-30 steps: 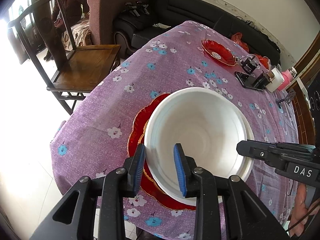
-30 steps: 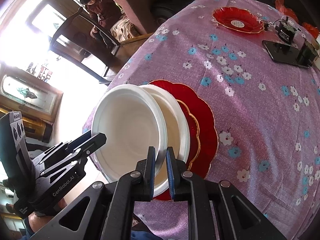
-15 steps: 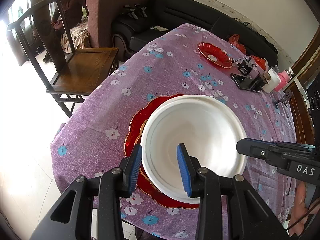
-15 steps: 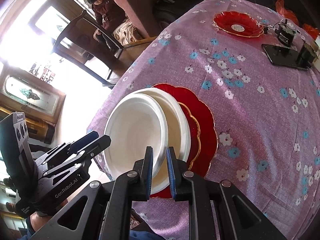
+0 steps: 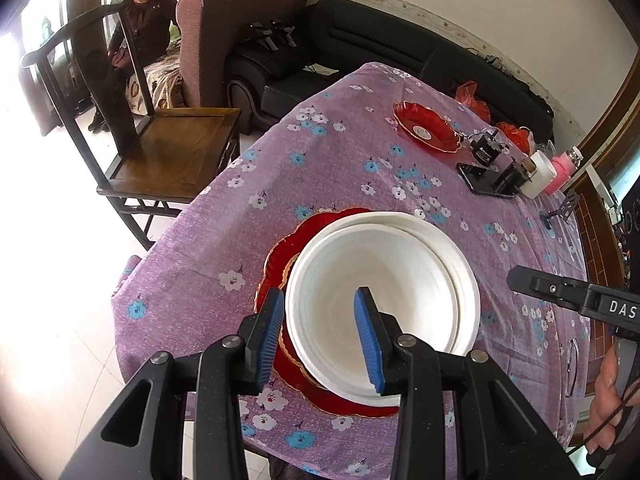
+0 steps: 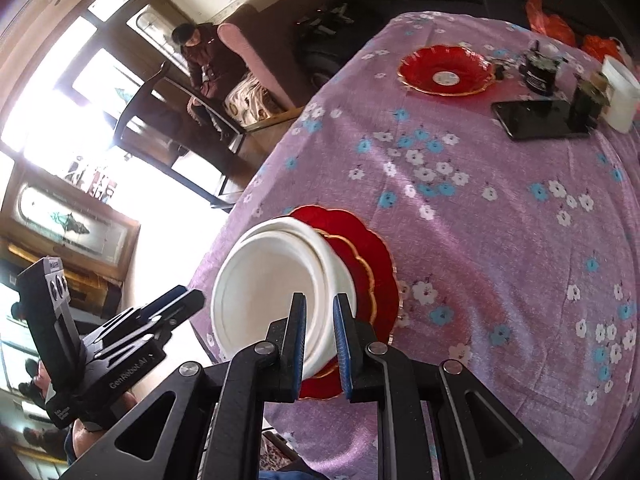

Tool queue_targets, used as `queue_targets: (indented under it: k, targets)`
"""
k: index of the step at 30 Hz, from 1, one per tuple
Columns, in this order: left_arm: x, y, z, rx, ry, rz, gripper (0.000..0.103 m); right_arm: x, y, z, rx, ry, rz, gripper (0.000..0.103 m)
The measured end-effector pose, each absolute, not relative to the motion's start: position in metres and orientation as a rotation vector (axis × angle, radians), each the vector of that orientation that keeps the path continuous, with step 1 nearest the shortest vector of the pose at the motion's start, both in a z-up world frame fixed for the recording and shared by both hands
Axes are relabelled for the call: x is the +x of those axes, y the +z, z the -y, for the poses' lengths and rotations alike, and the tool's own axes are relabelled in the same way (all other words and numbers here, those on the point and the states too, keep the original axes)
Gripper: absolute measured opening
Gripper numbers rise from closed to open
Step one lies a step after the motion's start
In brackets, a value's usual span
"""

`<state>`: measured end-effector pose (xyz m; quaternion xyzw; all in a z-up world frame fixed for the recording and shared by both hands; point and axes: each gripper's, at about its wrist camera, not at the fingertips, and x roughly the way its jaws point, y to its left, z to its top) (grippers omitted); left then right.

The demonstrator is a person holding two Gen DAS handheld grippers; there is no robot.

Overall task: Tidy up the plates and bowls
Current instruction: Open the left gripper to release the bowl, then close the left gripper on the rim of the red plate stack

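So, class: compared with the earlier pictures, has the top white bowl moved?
Yes. The top white bowl, pinched by the right claw, has dropped from tilted to nested nearly level in the lower bowl on the red plate.

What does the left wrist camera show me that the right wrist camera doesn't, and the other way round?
Only the left wrist view: the left gripper open, straddling the near rim of the top white bowl without touching it, a pink bottle at the far edge, and the full wooden chair.
Only the right wrist view: the right gripper shut on that bowl's rim.
Both: the white bowls stacked on red plates, a separate red plate, a phone, and the floral tablecloth.
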<state>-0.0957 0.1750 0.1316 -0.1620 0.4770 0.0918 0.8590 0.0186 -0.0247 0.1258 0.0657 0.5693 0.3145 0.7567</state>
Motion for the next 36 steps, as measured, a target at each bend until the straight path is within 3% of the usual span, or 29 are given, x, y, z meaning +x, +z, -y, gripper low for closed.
queue_targets:
  k: [3, 7, 11, 19, 29, 36]
  targets:
    - [-0.099, 0.132, -0.180, -0.349, 0.208, -0.997, 0.045, 0.022, 0.119, 0.035, 0.165, 0.663, -1.256, 0.016]
    - [-0.104, 0.127, -0.193, -0.380, 0.236, -1.007, 0.051, 0.025, 0.107, 0.048, 0.184, 0.630, -1.275, 0.024]
    - [-0.112, 0.117, -0.216, -0.446, 0.277, -1.022, 0.068, 0.028, 0.093, 0.055, 0.182, 0.607, -1.295, 0.034]
    - [-0.118, 0.084, -0.236, -0.465, 0.214, -1.096, 0.069, 0.032, 0.063, 0.066, 0.225, 0.609, -1.337, 0.038]
    - [-0.110, 0.056, -0.233, -0.448, 0.134, -1.132, 0.045, 0.034, 0.040, 0.061, 0.234, 0.622, -1.367, 0.037]
    - [-0.096, 0.047, -0.233, -0.438, 0.099, -1.150, 0.030, 0.039, 0.030, 0.054, 0.240, 0.628, -1.386, 0.027]
